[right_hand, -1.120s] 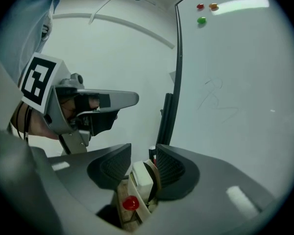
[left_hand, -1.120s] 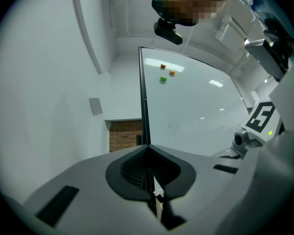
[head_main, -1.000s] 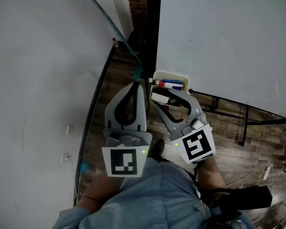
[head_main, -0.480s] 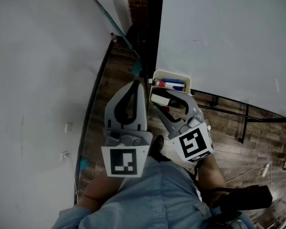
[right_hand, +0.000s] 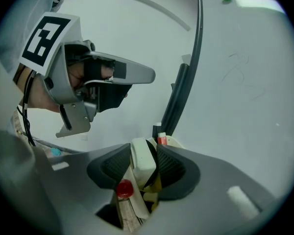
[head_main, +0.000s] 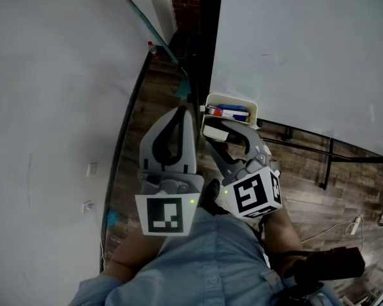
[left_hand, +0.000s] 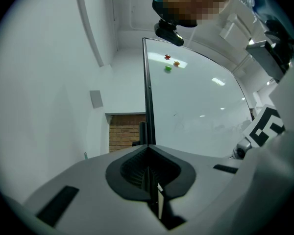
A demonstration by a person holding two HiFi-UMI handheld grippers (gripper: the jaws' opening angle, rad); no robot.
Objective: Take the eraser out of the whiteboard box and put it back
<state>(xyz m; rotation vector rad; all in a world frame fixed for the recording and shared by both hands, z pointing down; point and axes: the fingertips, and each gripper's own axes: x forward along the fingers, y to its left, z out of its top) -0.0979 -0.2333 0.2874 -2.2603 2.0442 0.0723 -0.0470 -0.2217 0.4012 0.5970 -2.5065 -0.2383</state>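
Jaws of the right gripper (right_hand: 148, 155) are clamped on the white eraser (right_hand: 141, 161), one ribbed pad on each flat side, with the block standing on edge between them. Just beyond the jaw tips sits the whiteboard box (head_main: 208, 99), a small white tray at the lower corner of the whiteboard (head_main: 306, 56). Markers (head_main: 230, 112) lie in its far half. In the head view the eraser sits at the near rim of the box. Whether its lower end is inside the box or clear of it is hard to tell, since the jaws cover that part. The left gripper (left_hand: 148, 153) hangs to the left of the right jaws, short of the box, its jaws pressed together on nothing.

Judging by this, the eraser is gripped at the mouth of the box, so the step in hand falls between taking out and putting back. The next move calls for lowering the block straight into the free near half, clear of the markers. The jaws should spread only once it rests on the box floor.
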